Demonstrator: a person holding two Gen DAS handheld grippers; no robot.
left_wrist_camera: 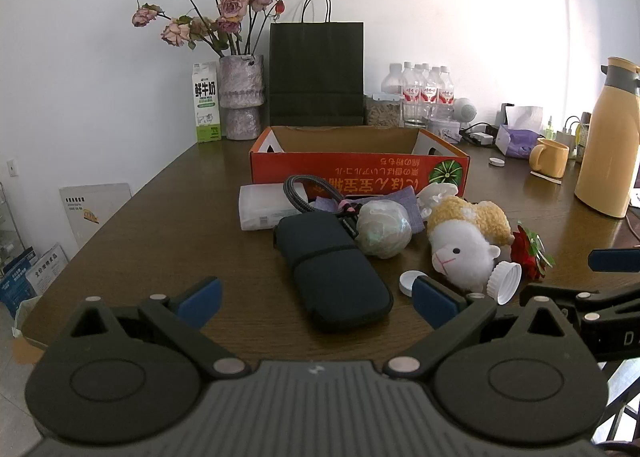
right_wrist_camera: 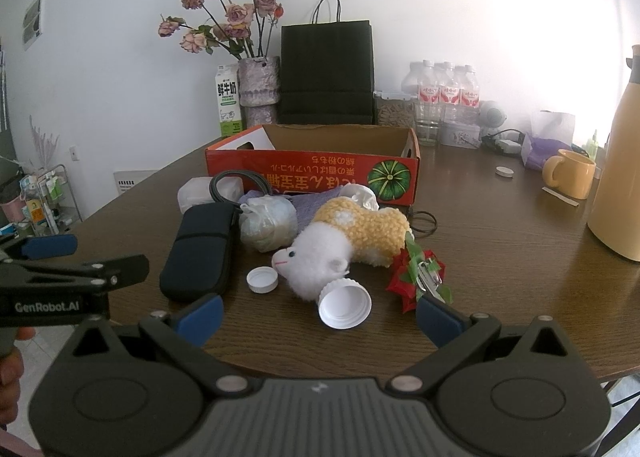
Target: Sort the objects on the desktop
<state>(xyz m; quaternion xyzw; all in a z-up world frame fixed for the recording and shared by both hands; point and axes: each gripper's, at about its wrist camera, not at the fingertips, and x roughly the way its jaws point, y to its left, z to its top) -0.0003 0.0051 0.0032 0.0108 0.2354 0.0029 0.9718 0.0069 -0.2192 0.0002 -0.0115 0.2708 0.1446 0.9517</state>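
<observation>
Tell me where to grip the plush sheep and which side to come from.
Grip the plush sheep across its yellow woolly body, coming from above with the open right gripper. It lies on its side, head toward the camera, and the body is its broad, soft part. The big white cap leans against the head, so avoid that end.

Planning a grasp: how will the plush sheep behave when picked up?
The plush sheep looks fluffy, so probably light and squashy, sagging rather than stiff. Lying on its side against the large white cap, it may nudge that cap when lifted.

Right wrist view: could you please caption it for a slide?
Open right tongs hover over a white cap, plush sheep and orange box.
</observation>
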